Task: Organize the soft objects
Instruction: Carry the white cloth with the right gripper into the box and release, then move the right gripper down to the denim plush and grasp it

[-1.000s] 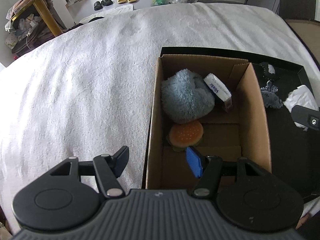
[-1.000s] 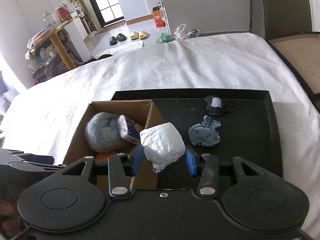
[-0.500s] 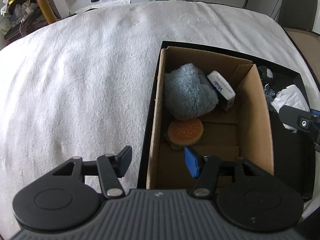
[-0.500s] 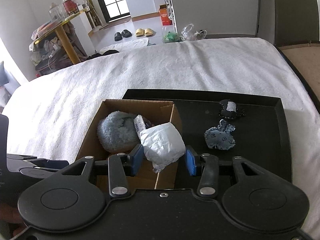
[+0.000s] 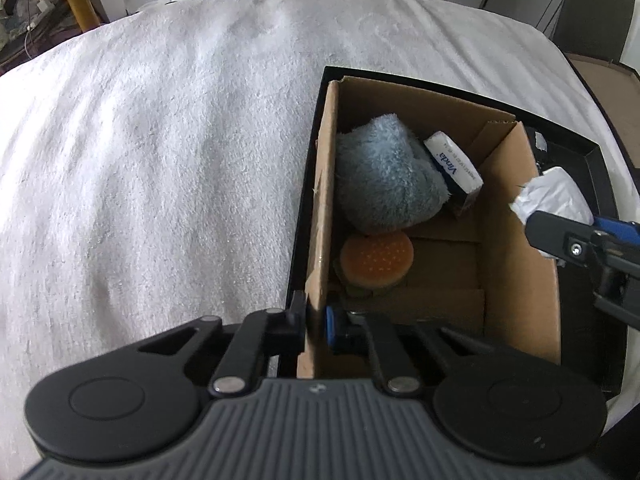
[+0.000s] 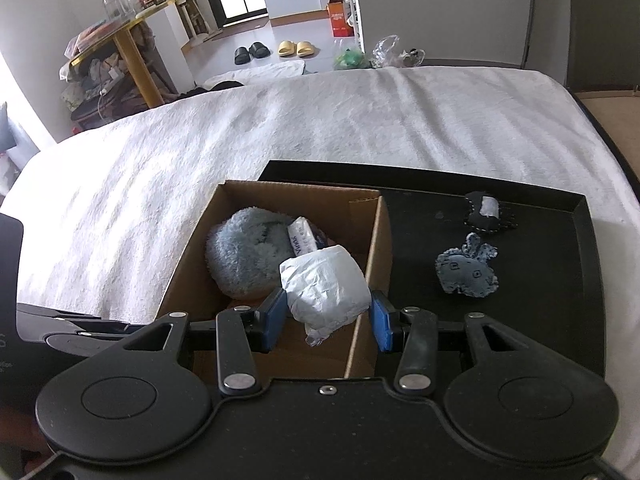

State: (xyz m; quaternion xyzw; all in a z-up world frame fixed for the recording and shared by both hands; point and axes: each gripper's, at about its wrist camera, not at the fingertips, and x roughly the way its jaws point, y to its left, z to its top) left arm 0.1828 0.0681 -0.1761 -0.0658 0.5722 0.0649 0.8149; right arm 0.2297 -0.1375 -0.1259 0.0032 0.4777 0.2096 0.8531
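Observation:
A brown cardboard box (image 5: pixel 516 240) (image 6: pixel 376 236) stands on a black tray (image 6: pixel 552 320) on the white bed. It holds a fluffy blue plush (image 5: pixel 384 184) (image 6: pixel 244 256), a burger toy (image 5: pixel 376 260) and a Vinda tissue pack (image 5: pixel 452 166) (image 6: pixel 302 236). My left gripper (image 5: pixel 316 324) is shut on the box's left wall near its front corner. My right gripper (image 6: pixel 326 320) is shut on a white crumpled bundle (image 6: pixel 324 284) (image 5: pixel 556 196) and holds it above the box's right wall.
A blue denim bunny patch (image 6: pixel 466 270) and a small dark item with a white patch (image 6: pixel 486 214) lie on the tray right of the box. The white bed cover (image 5: pixel 160 160) spreads to the left. Slippers, bags and a yellow table stand on the floor beyond.
My left gripper has closed from wide open onto the box's left wall. My right gripper has carried the white bundle leftward, from beside the box to over its right wall.

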